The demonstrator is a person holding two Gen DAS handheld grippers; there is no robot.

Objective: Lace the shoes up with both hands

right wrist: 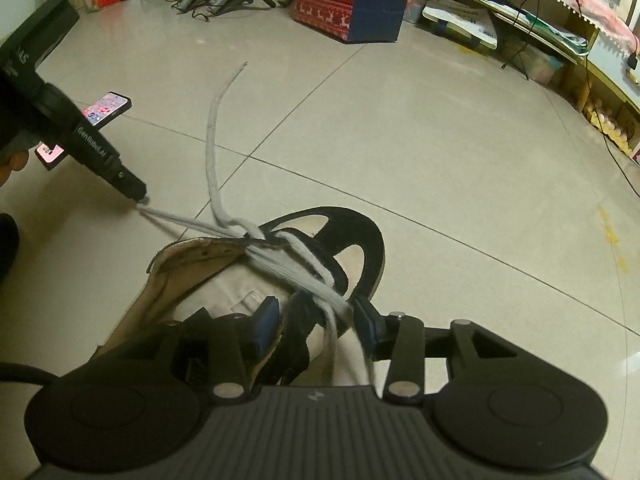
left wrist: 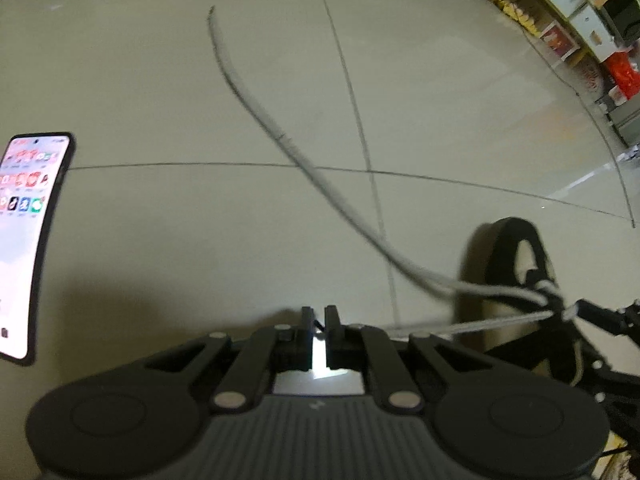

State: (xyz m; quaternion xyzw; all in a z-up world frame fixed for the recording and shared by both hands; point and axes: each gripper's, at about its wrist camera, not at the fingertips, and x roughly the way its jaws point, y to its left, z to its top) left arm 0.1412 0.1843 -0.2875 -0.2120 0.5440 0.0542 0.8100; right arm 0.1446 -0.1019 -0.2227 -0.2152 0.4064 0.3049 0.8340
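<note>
Progress: the shoe (right wrist: pixel 224 280), black and beige, lies on the tiled floor (right wrist: pixel 440 152) in the lower centre of the right wrist view, toe away from the camera. The pale grey lace (right wrist: pixel 280 260) is bunched in several crossing strands over the throat. 1 free end trails up the frame toward the upper left. A second strand runs taut to the left. No bow or finished knot shows, so my judgement is that lacing is partly done, with tightening and tying still left.

Left gripper (right wrist: pixel 141 199): seen at mid left in the right wrist view, jaws closed on the end of the taut strand, body slanting down toward the floor. In its own view its fingers sit nearly together at lower centre.

Right gripper (right wrist: pixel 314 326): lower centre of its own view, tilted down over the shoe's opening. Jaws stand apart, lace strands passing between the blue pads (right wrist: pixel 267 324); the pads do not press on them.

A phone (left wrist: pixel 32 236) lies at left.
</note>
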